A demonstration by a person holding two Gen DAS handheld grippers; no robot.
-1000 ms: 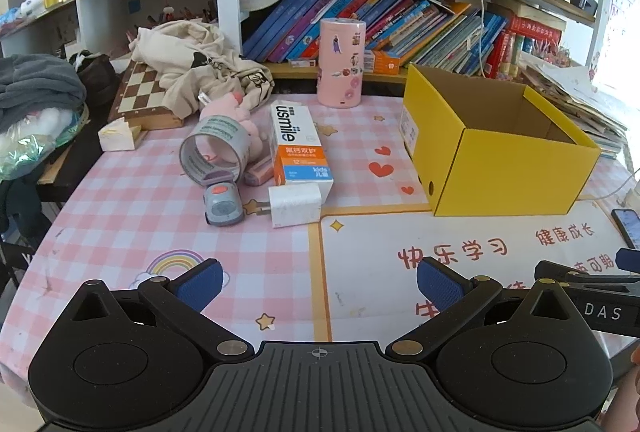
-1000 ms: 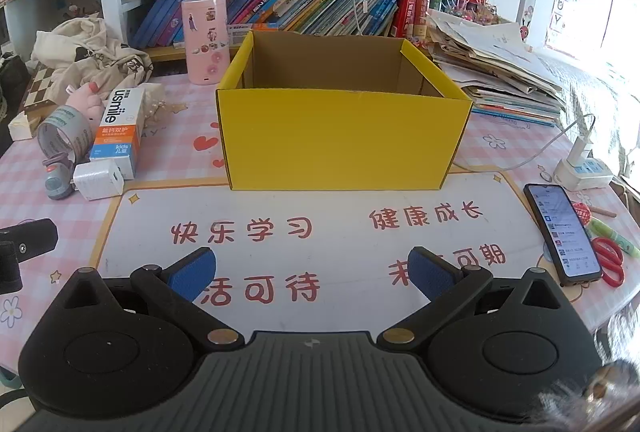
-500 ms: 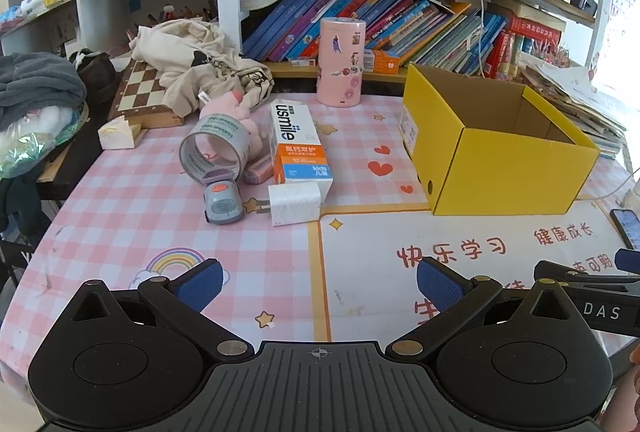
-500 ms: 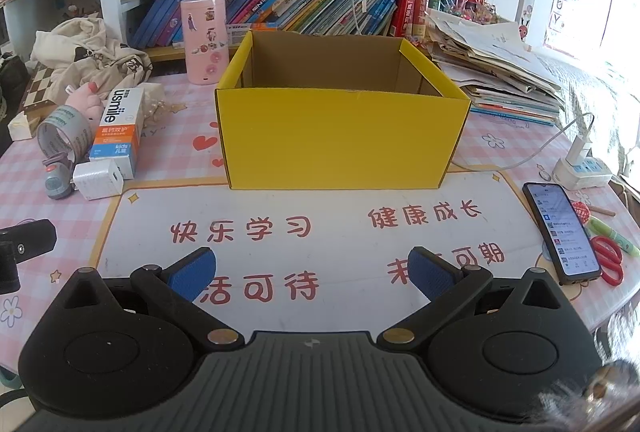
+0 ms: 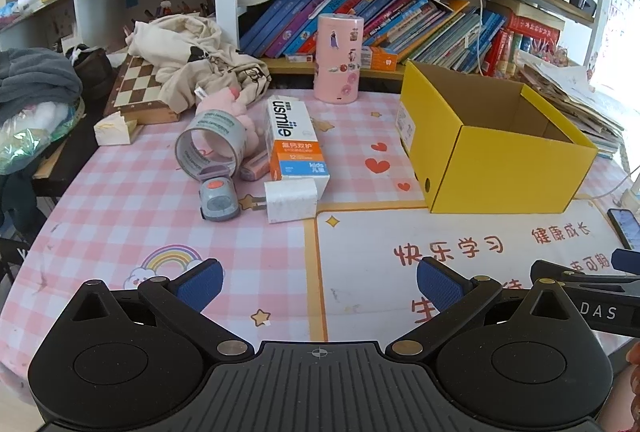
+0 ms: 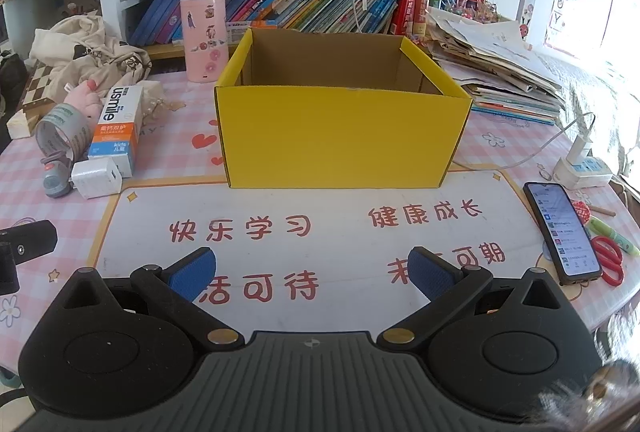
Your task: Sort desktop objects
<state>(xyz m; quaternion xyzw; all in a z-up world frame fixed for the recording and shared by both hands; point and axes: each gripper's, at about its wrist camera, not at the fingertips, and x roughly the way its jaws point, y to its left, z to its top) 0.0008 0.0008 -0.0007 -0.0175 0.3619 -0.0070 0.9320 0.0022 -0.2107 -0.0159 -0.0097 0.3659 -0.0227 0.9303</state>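
Observation:
An open yellow cardboard box point(image 5: 496, 152) point(image 6: 340, 140) stands on the desk; what shows of its inside is bare. Left of it lie a white charger plug point(image 5: 290, 200) point(image 6: 97, 177), a usmile toothpaste box point(image 5: 294, 138) point(image 6: 118, 124), a grey tape roll point(image 5: 210, 144) point(image 6: 60, 132), a small grey device with a red button point(image 5: 218, 198), a pink eraser-like piece point(image 5: 254, 166) and a pink plush toy point(image 5: 228, 104). My left gripper point(image 5: 318, 284) is open and empty, low over the pink checked cloth. My right gripper point(image 6: 312, 272) is open and empty over the white mat.
A pink cylinder point(image 5: 338, 58) stands behind the items. A chessboard point(image 5: 138, 88) and cloth bag point(image 5: 192, 52) lie far left. A phone point(image 6: 562, 232), scissors point(image 6: 610, 264) and power strip point(image 6: 584, 168) lie right. Bookshelves point(image 6: 300, 0) and paper stacks line the back.
The left wrist view has crept very slightly forward toward the items. The right gripper has barely moved. Both grippers stay open.

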